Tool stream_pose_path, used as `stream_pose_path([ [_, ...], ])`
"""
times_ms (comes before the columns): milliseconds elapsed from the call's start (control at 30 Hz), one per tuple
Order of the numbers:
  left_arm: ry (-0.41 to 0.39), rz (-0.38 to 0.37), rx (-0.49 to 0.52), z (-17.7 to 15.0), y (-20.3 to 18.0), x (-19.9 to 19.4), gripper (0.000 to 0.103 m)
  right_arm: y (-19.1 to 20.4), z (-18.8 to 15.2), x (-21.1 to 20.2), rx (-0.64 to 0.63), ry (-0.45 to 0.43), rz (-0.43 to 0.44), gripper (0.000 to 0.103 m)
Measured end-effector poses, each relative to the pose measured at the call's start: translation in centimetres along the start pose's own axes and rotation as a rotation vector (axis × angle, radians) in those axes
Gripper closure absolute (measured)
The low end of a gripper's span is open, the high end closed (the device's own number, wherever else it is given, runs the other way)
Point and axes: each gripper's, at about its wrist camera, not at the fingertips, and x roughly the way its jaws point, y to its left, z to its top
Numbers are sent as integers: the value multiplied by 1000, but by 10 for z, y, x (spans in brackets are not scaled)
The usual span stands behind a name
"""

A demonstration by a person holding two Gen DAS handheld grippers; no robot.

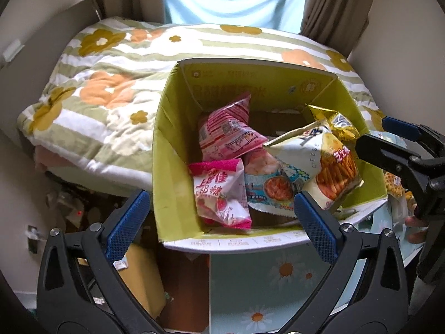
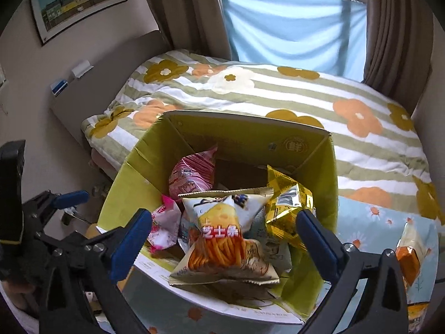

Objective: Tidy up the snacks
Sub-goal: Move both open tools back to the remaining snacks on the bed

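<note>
A: Where's the cheese-stick foil bag (image 2: 222, 233)?
B: Atop the pile in the yellow-green cardboard box (image 2: 125, 172). Left gripper (image 1: 222, 214) and right gripper (image 2: 222, 236) both spread wide, empty.
A: Handling?
B: Light, crinkly, slippery, likely crushable; pinch the crimped top seam.

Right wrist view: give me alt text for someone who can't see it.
An open right gripper hangs over a yellow-green cardboard box holding a cheese-stick snack bag on top, a gold bag and pink bags. A floral striped bed lies behind.

Floral bed (image 2: 278, 94), brown curtains (image 2: 395, 27), framed pic (image 2: 78, 2)
</note>
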Motion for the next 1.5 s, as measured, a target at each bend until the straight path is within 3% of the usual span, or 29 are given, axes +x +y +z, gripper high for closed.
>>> stream_pose_path([
  [300,-16,-29,10,-4,-2,-10,0,4,-11,-10,-4,11,8,0],
  [533,-31,-49,25,-8,-5,-20,1,-1,-16,-22,67,0,12,0],
  [833,-73,-67,132,-4,-34,-30,1,-21,-28,-60,130,-70,-56,0],
  [1133,-73,-131,194,-7,-108,-39,1,-80,-56,-114,154,-118,-160,0],
  [1500,-22,-265,328,-33,-273,-21,1,-196,-129,-181,194,-73,-282,0],
])
